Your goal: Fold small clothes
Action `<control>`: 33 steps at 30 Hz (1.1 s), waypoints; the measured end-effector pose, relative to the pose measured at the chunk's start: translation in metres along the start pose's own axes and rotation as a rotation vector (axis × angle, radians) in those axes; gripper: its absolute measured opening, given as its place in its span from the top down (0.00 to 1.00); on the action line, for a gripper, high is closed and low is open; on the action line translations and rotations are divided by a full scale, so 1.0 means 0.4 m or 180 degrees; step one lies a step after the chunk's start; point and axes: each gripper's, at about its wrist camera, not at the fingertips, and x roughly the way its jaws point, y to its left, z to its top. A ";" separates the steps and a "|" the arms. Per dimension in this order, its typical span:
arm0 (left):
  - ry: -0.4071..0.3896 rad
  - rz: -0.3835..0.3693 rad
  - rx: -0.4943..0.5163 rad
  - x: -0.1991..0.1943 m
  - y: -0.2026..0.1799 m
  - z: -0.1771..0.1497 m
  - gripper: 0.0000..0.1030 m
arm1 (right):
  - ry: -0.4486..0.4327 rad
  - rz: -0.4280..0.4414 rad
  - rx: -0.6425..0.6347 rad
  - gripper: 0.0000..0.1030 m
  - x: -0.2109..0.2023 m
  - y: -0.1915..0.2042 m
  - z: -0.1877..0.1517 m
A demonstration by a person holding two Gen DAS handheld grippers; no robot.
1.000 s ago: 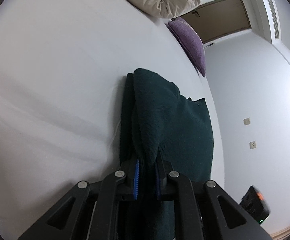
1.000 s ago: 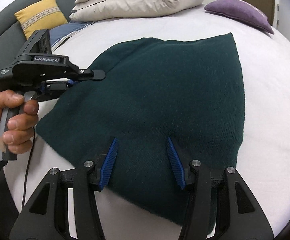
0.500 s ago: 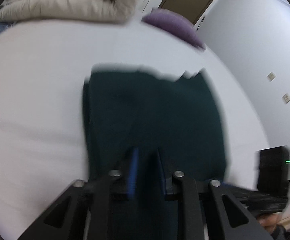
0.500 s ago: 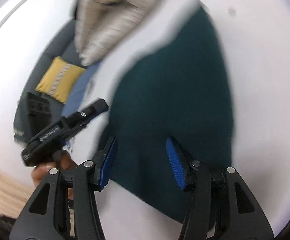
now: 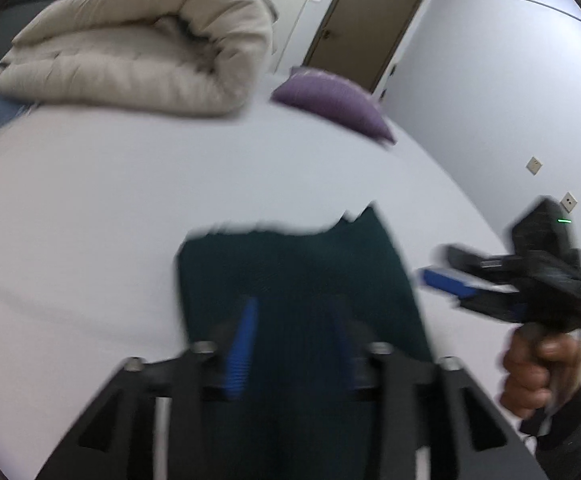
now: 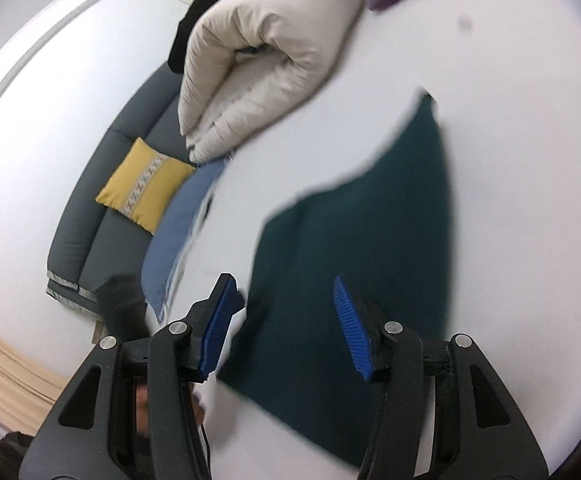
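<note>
- Dark green garment [image 5: 298,276] lies folded flat on the white bed [image 5: 90,208], a rough rectangle; far edge uneven, one small corner sticking up
- Left claw [image 5: 294,344] hangs above the near part of the garment; its jaws are opening, blue pads apart, cloth seen below the gap but not pinched; view blurred
- Right claw [image 6: 286,324] stands part open with nothing held; in its own view the garment [image 6: 362,248] lies under and beyond the right-side pad, while the left-side pad sits over bare sheet just off the garment's edge
- From the left wrist view, the right claw [image 5: 450,284] is off to the right of the garment, clear of it, gripped by a hand [image 5: 538,368] in a dark sleeve
- Rolled cream duvet [image 5: 138,40] at the far end of the bed, purple cushion [image 5: 334,100] beside it, both well apart from the garment
- Yellow cushion [image 6: 142,188] on a grey sofa [image 6: 90,232] next to the bed; blue cloth [image 6: 178,232] at the bed's edge
</note>
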 end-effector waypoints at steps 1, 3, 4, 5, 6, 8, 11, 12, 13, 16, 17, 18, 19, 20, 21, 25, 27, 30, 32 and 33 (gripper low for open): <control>0.0029 0.0002 0.0021 0.029 -0.007 0.022 0.53 | 0.0033 0.0005 0.0110 0.51 0.030 -0.019 0.038; 0.0183 -0.0003 -0.0077 0.115 0.006 0.050 0.53 | 0.0073 -0.0019 0.0258 0.51 0.080 -0.053 0.090; 0.0250 0.0029 -0.0111 0.149 0.020 0.051 0.53 | 0.0105 -0.0048 0.0299 0.51 0.102 -0.070 0.109; 0.0341 0.0098 -0.0153 0.194 0.039 0.045 0.53 | 0.0167 -0.0114 0.0442 0.52 0.131 -0.105 0.126; 0.0440 0.0119 -0.0230 0.232 0.064 0.031 0.57 | 0.0182 -0.0168 0.0559 0.53 0.152 -0.132 0.132; 0.0322 -0.0024 -0.0374 0.254 0.114 -0.001 0.65 | 0.0154 -0.0224 0.0704 0.53 0.166 -0.190 0.143; 0.0227 -0.0247 -0.0509 0.235 0.153 -0.020 0.69 | 0.0068 -0.0094 0.0886 0.54 0.181 -0.248 0.158; 0.0212 -0.0254 -0.0518 0.234 0.160 -0.025 0.74 | 0.0081 -0.0071 0.0912 0.54 0.204 -0.264 0.170; 0.0197 -0.0266 -0.0518 0.230 0.166 -0.029 0.74 | 0.0098 -0.0075 0.0913 0.56 0.212 -0.275 0.178; 0.0184 -0.0235 -0.0489 0.235 0.161 -0.029 0.74 | 0.0075 -0.0297 0.0687 0.66 0.245 -0.297 0.209; 0.0171 -0.0217 -0.0463 0.237 0.157 -0.029 0.74 | 0.0106 -0.0317 0.0713 0.76 0.247 -0.314 0.212; 0.0158 -0.0211 -0.0440 0.238 0.154 -0.030 0.74 | 0.0101 -0.0317 0.0761 0.83 0.244 -0.326 0.214; 0.0149 -0.0214 -0.0438 0.245 0.153 -0.034 0.74 | 0.0046 -0.0373 0.0753 0.83 0.227 -0.322 0.212; 0.0141 -0.0228 -0.0443 0.245 0.154 -0.035 0.74 | -0.0026 -0.0474 0.0690 0.80 0.209 -0.306 0.207; 0.0135 -0.0242 -0.0452 0.244 0.158 -0.035 0.74 | -0.0086 -0.0533 0.0604 0.76 0.177 -0.277 0.193; 0.0119 -0.0317 -0.0503 0.243 0.171 -0.036 0.74 | 0.0031 -0.0055 0.0164 0.70 0.096 -0.126 0.085; 0.0119 -0.0321 -0.0510 0.244 0.172 -0.035 0.74 | 0.0249 0.0086 -0.0067 0.54 0.083 -0.071 -0.004; 0.0115 -0.0319 -0.0483 0.246 0.172 -0.033 0.74 | 0.0626 0.0174 -0.0091 0.51 0.113 -0.086 -0.117; 0.0101 -0.0310 -0.0451 0.240 0.170 -0.039 0.74 | 0.0639 0.0121 -0.0099 0.51 0.118 -0.133 -0.181; 0.0099 -0.0310 -0.0448 0.240 0.172 -0.039 0.74 | 0.0464 0.0230 -0.0074 0.52 0.092 -0.147 -0.200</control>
